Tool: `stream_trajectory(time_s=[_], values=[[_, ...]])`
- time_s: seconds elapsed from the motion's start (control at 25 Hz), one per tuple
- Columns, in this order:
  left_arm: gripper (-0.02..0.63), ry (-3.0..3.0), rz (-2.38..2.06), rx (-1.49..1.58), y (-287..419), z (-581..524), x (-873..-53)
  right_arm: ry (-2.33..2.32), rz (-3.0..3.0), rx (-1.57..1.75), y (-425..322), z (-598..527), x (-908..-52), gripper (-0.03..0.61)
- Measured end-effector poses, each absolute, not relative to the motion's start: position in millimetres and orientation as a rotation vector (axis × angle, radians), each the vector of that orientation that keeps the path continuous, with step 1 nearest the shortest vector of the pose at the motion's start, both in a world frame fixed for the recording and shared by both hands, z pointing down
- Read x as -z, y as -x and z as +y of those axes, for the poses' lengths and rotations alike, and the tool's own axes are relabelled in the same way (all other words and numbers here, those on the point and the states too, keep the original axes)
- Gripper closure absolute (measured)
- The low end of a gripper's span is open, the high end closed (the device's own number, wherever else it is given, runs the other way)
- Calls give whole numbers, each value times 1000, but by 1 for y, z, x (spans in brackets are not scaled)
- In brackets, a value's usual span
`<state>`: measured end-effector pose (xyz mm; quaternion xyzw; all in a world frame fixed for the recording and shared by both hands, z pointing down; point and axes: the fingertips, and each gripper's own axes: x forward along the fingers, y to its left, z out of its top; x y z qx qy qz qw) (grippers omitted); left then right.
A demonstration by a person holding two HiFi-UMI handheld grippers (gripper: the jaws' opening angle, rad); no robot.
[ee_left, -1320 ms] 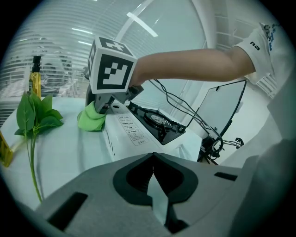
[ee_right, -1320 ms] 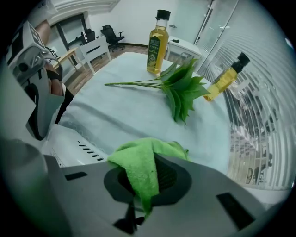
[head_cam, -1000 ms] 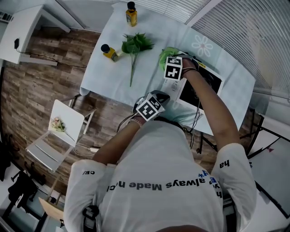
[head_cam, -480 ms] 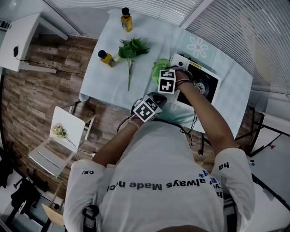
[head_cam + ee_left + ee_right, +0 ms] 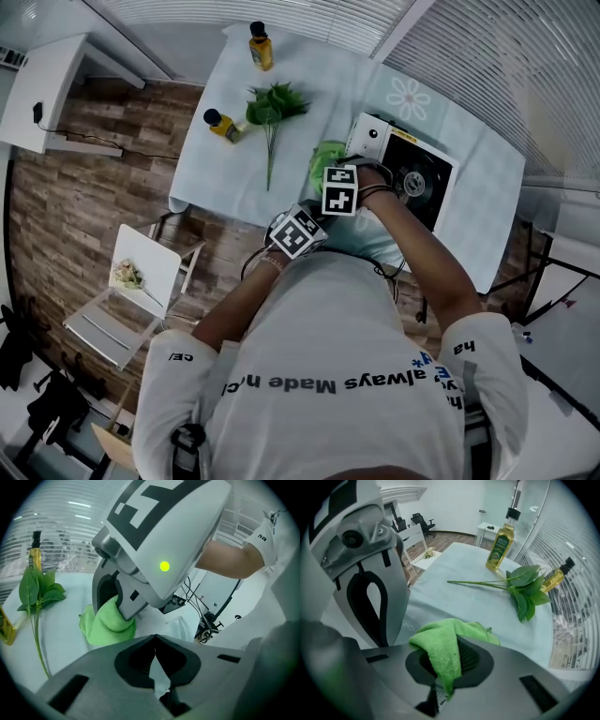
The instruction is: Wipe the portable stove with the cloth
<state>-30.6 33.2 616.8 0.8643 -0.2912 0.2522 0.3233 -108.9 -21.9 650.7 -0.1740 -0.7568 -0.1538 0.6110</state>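
1. Two grippers: the right gripper (image 5: 440,686) clamps the green cloth (image 5: 443,651); the left gripper (image 5: 154,667) is closed, empty.
2. Cloth sits just left of the portable stove (image 5: 417,173), at its white end; the right gripper is nearer, stove to its right.

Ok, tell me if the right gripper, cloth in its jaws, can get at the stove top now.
Probably yes. The right gripper, shut on the green cloth, sits right beside the portable stove, nothing stands between them, and the stove's top looks bare.
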Motion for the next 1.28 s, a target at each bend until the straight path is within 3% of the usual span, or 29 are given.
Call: stream_trajectory(time_s=[0.44, 0.88, 1.28], values=[[601, -2293, -758, -681, 45, 44, -606, 328, -1887, 246, 109, 8, -631, 555], [601, -2467, -1154, -309, 78, -18, -488, -533, -2507, -129, 67, -70, -487, 555], [601, -2661, -1290, -131, 63, -55, -385, -1003, -2649, -138, -3, -87, -383, 555]])
